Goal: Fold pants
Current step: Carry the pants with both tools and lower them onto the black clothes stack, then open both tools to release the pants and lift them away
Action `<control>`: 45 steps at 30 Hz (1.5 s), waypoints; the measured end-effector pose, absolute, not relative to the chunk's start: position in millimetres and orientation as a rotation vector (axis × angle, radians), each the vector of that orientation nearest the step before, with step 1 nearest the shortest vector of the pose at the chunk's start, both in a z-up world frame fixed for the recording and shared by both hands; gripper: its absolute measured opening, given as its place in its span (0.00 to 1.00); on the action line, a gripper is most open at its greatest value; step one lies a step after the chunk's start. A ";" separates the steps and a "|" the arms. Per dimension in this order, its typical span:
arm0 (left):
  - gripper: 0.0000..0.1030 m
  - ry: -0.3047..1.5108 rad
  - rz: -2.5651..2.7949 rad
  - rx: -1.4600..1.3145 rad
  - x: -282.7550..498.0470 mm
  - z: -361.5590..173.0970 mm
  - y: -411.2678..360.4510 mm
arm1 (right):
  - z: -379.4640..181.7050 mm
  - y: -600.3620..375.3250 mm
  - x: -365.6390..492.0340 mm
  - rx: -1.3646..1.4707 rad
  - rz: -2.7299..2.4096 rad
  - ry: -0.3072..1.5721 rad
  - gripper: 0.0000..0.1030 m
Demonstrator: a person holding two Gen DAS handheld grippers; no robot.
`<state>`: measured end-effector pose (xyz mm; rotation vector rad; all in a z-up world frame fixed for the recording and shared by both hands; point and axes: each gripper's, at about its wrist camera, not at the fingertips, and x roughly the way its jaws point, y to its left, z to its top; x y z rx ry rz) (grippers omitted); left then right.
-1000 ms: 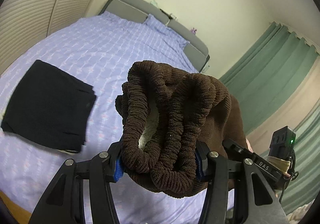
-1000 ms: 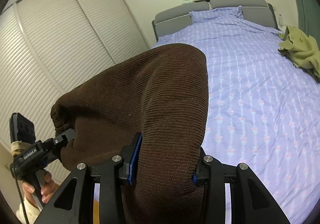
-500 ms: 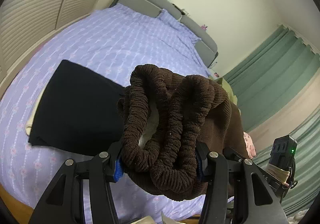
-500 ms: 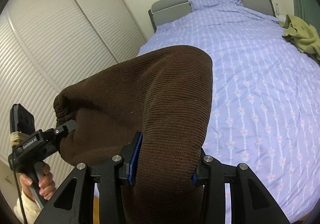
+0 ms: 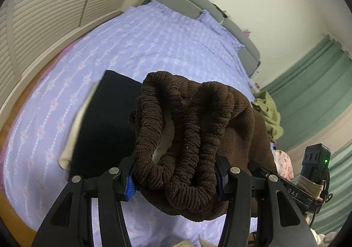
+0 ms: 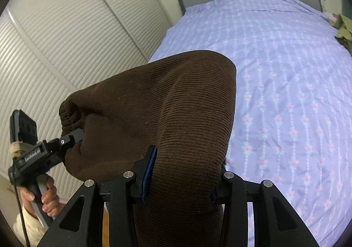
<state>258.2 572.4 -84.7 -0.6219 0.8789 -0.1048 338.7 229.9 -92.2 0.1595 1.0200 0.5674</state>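
Both grippers' fingers still clamp brown pants (image 5: 187,137); black garment (image 5: 105,123) now nearer.

pants (image 5: 187,137) | brown ribbed knit, pale lining | bunched elastic waistband at one end, folded bulk at the other | held above bed (image 6: 286,70)

Left gripper (image 5: 176,178) low centre of its own view, jaws clamped on bunched brown pants (image 5: 189,137). Right gripper (image 6: 182,178) likewise low centre, jaws closed on a thick fold of the same cloth. In the right view's lower left, a bare hand (image 6: 47,198) grips the left gripper's handle, fingers wrapped round it.
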 end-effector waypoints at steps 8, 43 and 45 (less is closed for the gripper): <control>0.51 0.895 -0.085 -0.632 311.9 -127.9 618.5 | -122.4 278.6 386.9 0.075 0.577 1.060 0.39; 0.88 1.052 0.206 -0.127 357.2 -172.1 599.2 | -166.5 288.0 388.8 -0.122 0.471 1.142 0.69; 0.91 1.005 0.232 -0.130 350.0 -157.6 595.7 | -153.2 281.7 380.7 -0.133 0.467 1.102 0.69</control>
